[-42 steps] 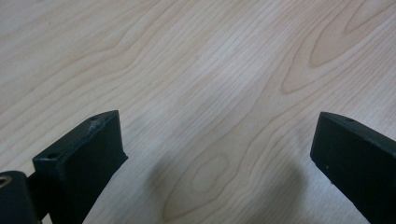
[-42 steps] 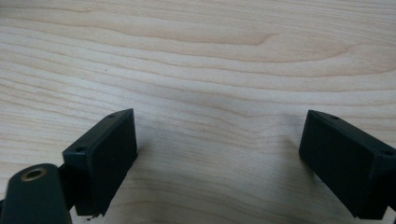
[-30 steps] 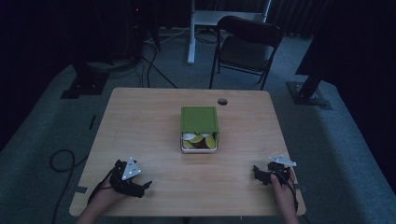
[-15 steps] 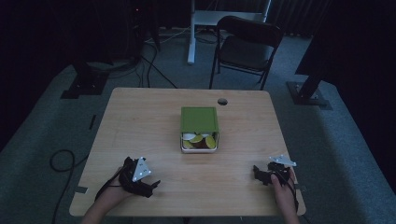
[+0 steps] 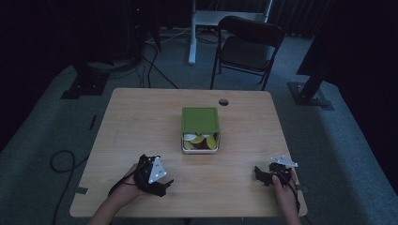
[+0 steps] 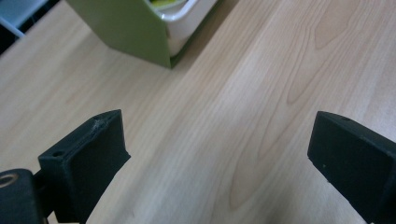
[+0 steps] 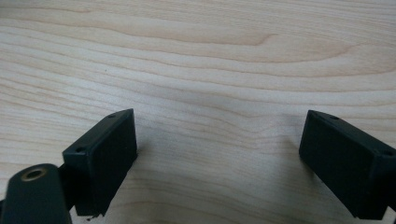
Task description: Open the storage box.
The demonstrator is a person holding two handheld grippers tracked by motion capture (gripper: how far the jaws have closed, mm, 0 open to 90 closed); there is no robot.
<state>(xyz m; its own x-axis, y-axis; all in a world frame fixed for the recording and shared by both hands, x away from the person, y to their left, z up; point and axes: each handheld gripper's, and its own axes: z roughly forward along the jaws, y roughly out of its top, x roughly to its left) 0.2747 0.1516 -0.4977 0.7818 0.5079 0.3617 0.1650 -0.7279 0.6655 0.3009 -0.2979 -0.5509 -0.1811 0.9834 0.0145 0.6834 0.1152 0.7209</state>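
The left gripper point(image 6: 217, 154) has its jaws spread wide, with nothing between them but bare wood. In the left gripper view they point across the bench point(image 6: 261, 93) toward the box point(image 6: 126, 28), whose green side and white inner tray show at the top left, well ahead of the jaw tips and not touching them. Something yellow-green lies in the tray there, too cropped to make out.

The right gripper point(image 7: 219, 154) is likewise wide open and holds nothing. Its jaws sit low over the wood, and each casts a small shadow on the grain just beside it.

In the high view the left gripper point(image 5: 152, 176) lies near the front left of the bench, held in the person's left hand point(image 5: 123, 193), its grey plate up and its jaws angled toward the middle. The right gripper point(image 5: 274, 171) is near the front right corner in the right hand point(image 5: 284, 187), jaws pointing left. The two grippers are well apart, with an open stretch of bench point(image 5: 141, 122) between them.

The box point(image 5: 200, 129) stands at the middle of the bench, farther from the person than both grippers. Its green lid covers the back part, and the front part is uncovered, showing white, yellow-green and dark pieces inside.

A small round hole point(image 5: 223, 101) sits in the bench near its far edge, behind the box. Beyond the bench a dark chair point(image 5: 248, 47) stands on the carpet.
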